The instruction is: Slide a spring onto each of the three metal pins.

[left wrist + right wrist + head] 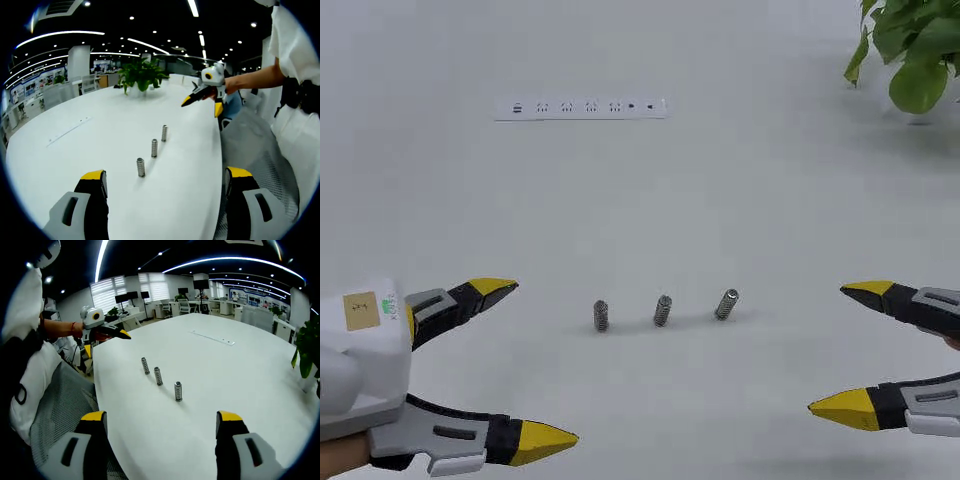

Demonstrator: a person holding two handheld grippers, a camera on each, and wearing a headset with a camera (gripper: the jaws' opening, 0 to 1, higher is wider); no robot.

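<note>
We count three springs (pixel 601 316) standing upright in a short row on the white table (pixel 750 200), and we take the middle spring (pixel 663 310) as our mark, with one neighbour close on each side of it. Each seems to sit over a pin, though we cannot make out the pins inside the coils, so we cannot count them. We hold two grippers. The left gripper (pixel 540 361) is well to the left of the middle spring, and the right gripper (pixel 828 348) is well to its right. Both have their jaws spread wide and hold nothing. One power strip (pixel 582 108) lies far beyond the middle spring, and one plant (pixel 910 50) is beyond it to the right. We judge the springs to be light, small and smooth metal. They would likely squash or shoot out under a hard squeeze, so we would pinch one gently across its mid-coils.
</note>
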